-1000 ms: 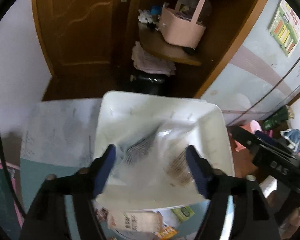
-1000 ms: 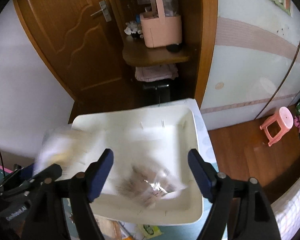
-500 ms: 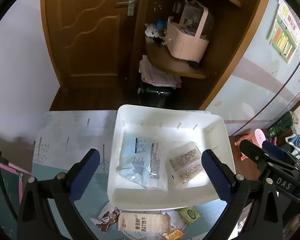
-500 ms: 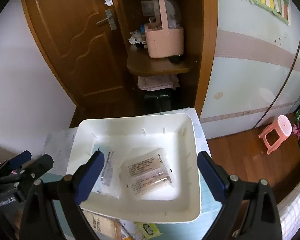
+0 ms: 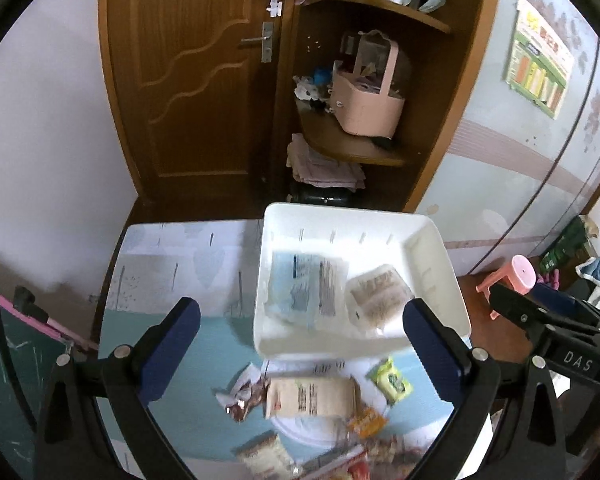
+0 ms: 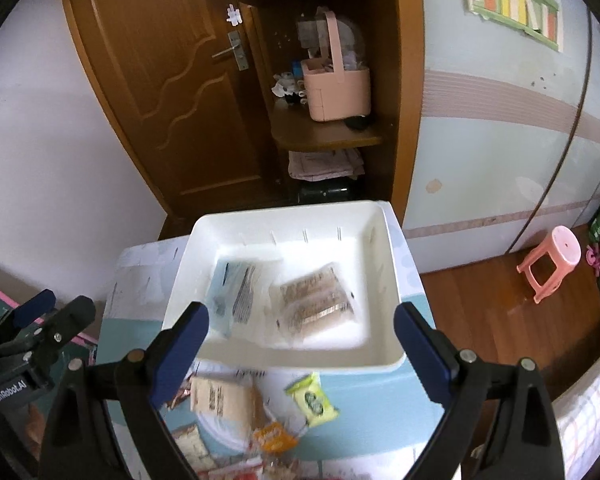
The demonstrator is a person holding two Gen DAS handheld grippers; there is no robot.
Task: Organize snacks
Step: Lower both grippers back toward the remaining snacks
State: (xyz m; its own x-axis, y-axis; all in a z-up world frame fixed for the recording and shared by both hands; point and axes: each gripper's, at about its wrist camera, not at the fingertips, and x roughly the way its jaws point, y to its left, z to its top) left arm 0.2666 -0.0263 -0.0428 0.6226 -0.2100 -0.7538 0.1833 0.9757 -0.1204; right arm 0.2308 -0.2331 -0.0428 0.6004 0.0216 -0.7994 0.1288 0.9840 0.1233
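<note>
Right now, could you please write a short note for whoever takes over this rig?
Left tool: open, empty, raised over the table.
Right tool: open, empty, raised too.
Done: a blue packet and a clear cracker packet lie side by side in the white bin.
Left: the beige pack, green pack, orange pack and other wrappers in front of the bin.

The left gripper (image 5: pixel 300 354) is spread wide with nothing between its blue fingers (image 5: pixel 168 344), above the counter (image 5: pixel 172 280). At twelve o'clock from it, a white bin (image 5: pixel 440 264) holds a pale blue packet (image 5: pixel 300 284) and a clear cracker packet (image 5: pixel 380 294) side by side. Loose snacks lie at six o'clock, among them a beige packet (image 5: pixel 312 398) and a green packet (image 5: pixel 392 380).
</note>
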